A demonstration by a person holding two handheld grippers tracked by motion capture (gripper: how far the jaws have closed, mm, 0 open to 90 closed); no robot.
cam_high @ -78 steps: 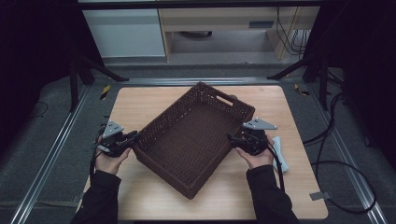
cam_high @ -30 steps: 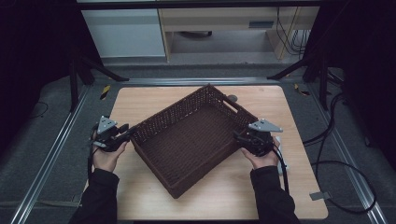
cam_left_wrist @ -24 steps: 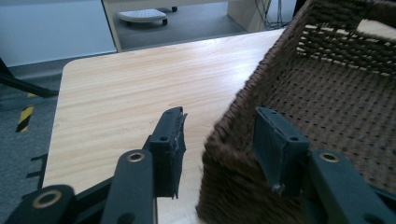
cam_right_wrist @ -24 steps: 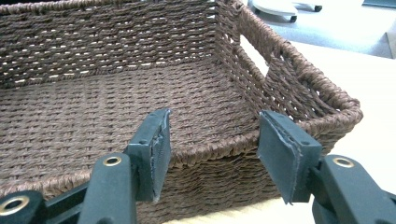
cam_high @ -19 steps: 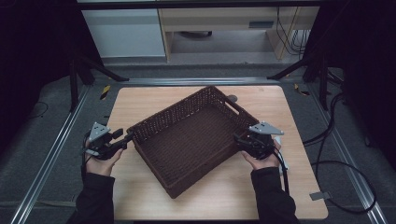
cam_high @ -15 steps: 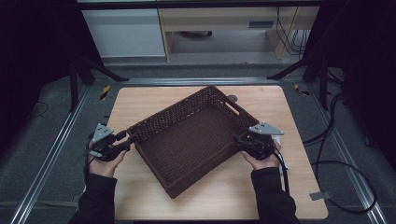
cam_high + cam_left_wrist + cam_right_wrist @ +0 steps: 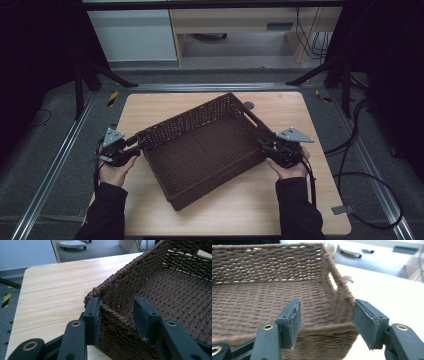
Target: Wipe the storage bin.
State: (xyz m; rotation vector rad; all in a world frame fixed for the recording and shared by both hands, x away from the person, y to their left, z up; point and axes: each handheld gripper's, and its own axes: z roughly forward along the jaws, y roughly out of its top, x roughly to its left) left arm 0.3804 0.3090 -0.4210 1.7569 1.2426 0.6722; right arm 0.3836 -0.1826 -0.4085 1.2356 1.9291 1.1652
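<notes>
A: Now, high view: where is the basket (image 7: 205,150)?

B: It lies slantwise on the wooden table (image 7: 150,107), with the left gripper (image 7: 136,146) at its left corner and the right gripper (image 7: 264,146) at its right corner.

A: Left gripper view?

B: The jaws straddle the woven rim (image 7: 117,312): one pad lies against the outer wall, the other stands clear inside. They have just been closing slightly.

A: Right gripper view?

B: The jaws stand wide, either side of the basket's corner (image 7: 342,325), pads not pressing. They have just been opening.

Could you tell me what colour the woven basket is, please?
Dark brown basket, clearest in the left gripper view.
</notes>
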